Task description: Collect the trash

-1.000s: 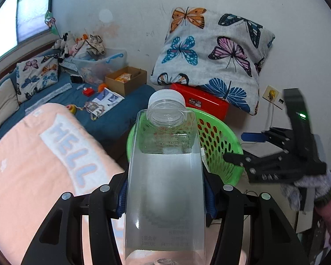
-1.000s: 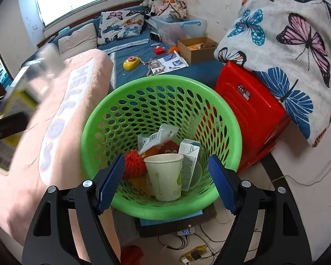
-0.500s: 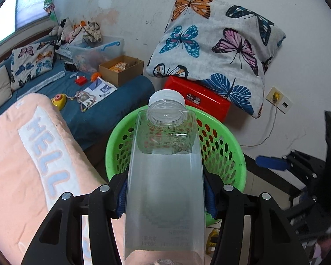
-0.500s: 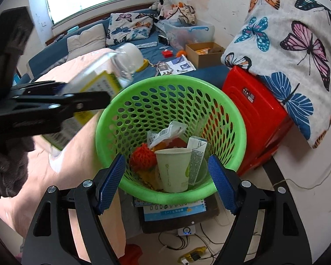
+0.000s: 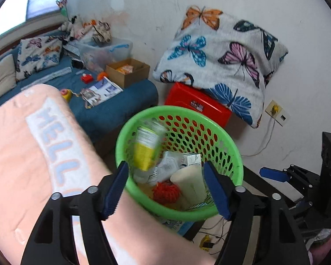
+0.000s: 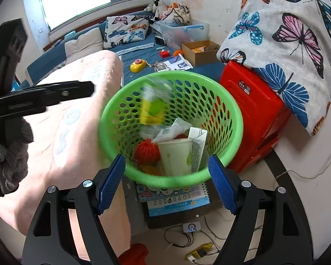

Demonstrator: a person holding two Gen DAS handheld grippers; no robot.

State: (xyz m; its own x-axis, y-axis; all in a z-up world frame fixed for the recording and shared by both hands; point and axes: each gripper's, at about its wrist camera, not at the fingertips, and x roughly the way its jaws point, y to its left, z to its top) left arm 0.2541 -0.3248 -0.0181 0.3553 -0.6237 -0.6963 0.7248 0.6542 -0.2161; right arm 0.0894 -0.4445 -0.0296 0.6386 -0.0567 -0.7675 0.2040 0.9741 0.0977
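Bottle blurred inside green basket, both grippers empty.
Left gripper (image 5: 165,187) gapes above the basket (image 5: 236,154); right gripper (image 6: 165,183), also spread, alone shows the left's gloved hand (image 6: 6,154) and the bottle (image 6: 152,108).

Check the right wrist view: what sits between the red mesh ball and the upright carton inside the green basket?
A paper cup stands between the red mesh ball and the carton, all inside the green basket.

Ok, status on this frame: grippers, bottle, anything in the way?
Left gripper open, empty. Right gripper open, empty. Bottle blurred, inside green basket above the trash. Nothing in the way.
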